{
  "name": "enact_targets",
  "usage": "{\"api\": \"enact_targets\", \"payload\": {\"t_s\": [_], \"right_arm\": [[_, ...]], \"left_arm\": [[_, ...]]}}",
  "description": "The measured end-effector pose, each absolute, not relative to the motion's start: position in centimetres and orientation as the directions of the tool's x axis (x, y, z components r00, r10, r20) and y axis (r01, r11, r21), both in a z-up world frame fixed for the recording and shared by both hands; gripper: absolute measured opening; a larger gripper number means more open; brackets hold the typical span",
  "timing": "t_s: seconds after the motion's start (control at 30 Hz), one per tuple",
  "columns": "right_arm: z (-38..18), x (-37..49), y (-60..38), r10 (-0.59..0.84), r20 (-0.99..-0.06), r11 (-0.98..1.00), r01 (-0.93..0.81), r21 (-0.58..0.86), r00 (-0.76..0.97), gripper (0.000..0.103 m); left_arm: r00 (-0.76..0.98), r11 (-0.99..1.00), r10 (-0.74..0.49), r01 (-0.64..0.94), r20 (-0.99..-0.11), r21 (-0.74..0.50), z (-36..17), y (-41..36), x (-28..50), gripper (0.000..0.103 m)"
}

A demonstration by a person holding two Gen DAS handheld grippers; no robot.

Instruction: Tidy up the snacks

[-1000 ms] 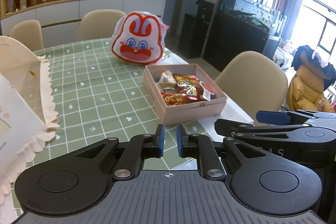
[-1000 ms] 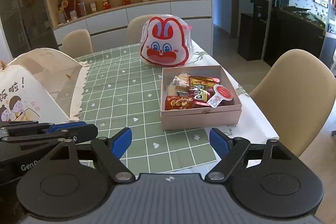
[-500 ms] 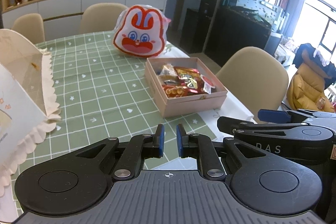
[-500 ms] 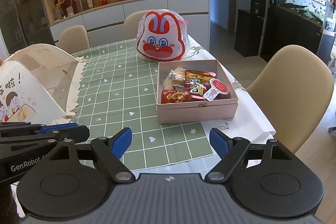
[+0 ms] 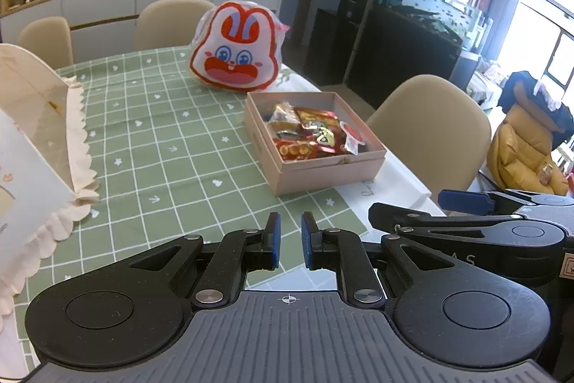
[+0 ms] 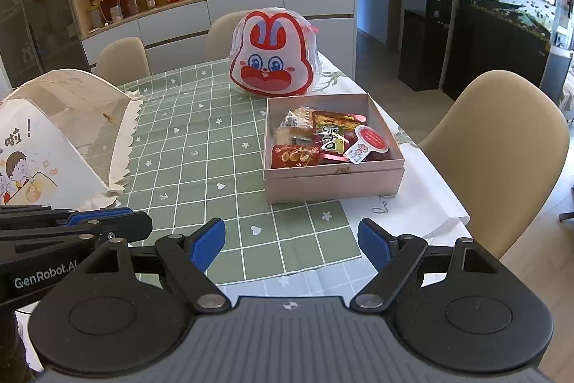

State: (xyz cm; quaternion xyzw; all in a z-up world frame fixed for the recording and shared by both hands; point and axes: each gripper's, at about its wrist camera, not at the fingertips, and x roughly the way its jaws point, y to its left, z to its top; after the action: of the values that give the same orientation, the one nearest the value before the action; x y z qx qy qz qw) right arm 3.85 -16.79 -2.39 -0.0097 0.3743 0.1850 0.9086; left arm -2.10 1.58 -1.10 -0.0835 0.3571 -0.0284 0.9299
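Snack packs [image 6: 315,140] in the box [image 6: 333,180] look light & crinkly imo, so we'd pinch an edge w/ the right gripper [image 6: 291,241], spread wide; left gripper [image 5: 288,241] pressed nearly together, empty.

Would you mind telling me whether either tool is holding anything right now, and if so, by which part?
Nothing is held. The left tool is shut on empty air, and the right tool stands open, short of the pink snack box.

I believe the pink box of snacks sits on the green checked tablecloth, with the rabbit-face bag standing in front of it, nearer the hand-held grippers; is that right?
Not quite. The rabbit-face bag stands behind the pink box, farther from the hand-held grippers, not in front of it. The rest holds: the box of snacks sits on the green checked tablecloth. The right wrist view shows this most plainly.
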Motion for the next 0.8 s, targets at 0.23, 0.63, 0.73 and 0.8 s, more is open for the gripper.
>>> {"api": "enact_targets", "payload": {"t_s": [0.23,0.63,0.73,0.8], "right_arm": [[-2.52,3.79,-17.03,0.323,-0.686,0.934,-0.335,0.121,0.652,0.082],[-2.47,3.80,-17.30,0.324,-0.685,0.934,-0.335,0.123,0.653,0.082],[-2.31,3.77,-17.41,0.331,-0.682,0.932,-0.341,0.126,0.652,0.082],[-2.25,3.75,-17.42,0.333,-0.682,0.931,-0.343,0.127,0.651,0.082]], "left_arm": [[0.740,0.984,-0.121,0.003,-0.662,-0.176,-1.33,1.39,-1.95,0.016],[0.735,0.985,-0.125,0.012,-0.666,-0.172,-1.49,1.19,-1.86,0.016],[0.732,0.986,-0.121,0.009,-0.671,-0.169,-1.61,1.12,-1.77,0.016],[0.734,0.988,-0.111,0.011,-0.671,-0.151,-1.65,0.99,-1.74,0.016]]}}
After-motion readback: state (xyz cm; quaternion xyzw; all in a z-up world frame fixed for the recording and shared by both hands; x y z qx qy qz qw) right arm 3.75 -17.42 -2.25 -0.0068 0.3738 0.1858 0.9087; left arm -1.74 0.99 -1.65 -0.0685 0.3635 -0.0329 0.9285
